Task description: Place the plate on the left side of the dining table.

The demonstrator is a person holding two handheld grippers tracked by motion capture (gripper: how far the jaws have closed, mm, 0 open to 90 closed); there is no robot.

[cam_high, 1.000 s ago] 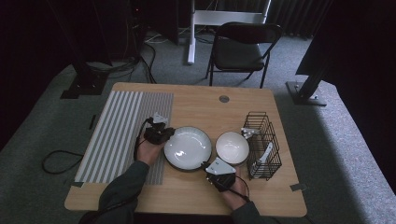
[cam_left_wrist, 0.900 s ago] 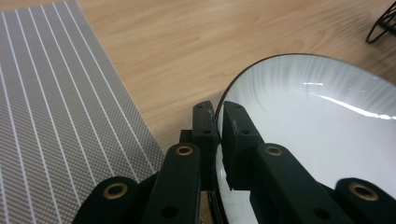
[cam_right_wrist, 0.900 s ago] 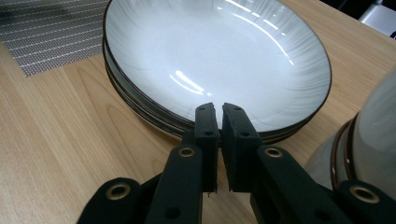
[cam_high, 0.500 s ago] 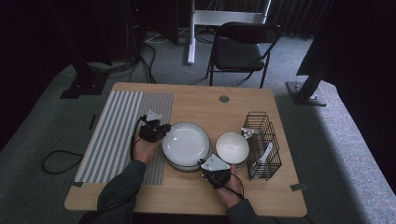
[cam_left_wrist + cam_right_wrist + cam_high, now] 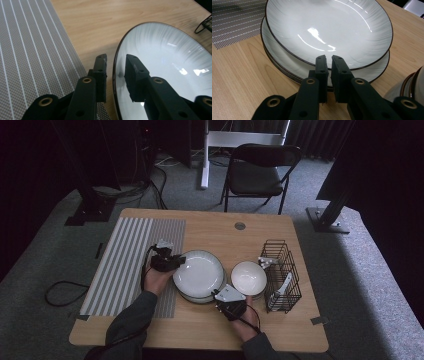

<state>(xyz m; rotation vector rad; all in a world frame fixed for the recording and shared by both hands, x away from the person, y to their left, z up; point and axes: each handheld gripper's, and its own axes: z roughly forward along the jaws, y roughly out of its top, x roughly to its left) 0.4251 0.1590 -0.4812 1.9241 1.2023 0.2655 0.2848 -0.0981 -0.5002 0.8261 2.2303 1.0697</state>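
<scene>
A stack of white dark-rimmed plates sits mid-table, and its top plate [image 5: 200, 272] [image 5: 162, 57] [image 5: 329, 25] lies shifted off the lower plates [image 5: 197, 298] [image 5: 287, 65]. My left gripper [image 5: 175, 262] [image 5: 116, 58] is at the top plate's left edge. Its jaws have just been opening and now straddle the rim with a gap on each side, so it is open. My right gripper [image 5: 220, 293] [image 5: 329, 58] is at the stack's near right edge, shut with nothing seen between its jaws, its tips over the plates' rims.
A white bowl [image 5: 248, 277] [image 5: 412, 85] stands just right of the stack, close to my right gripper. A black wire rack [image 5: 280, 270] [image 5: 203, 23] is beyond it. A striped grey mat [image 5: 130, 260] [image 5: 30, 50] covers the table's left part. A chair [image 5: 260, 170] stands behind the table [image 5: 210, 230].
The top plate and both grippers sit slightly further left than a second ago. Little has shifted in the last half second.
</scene>
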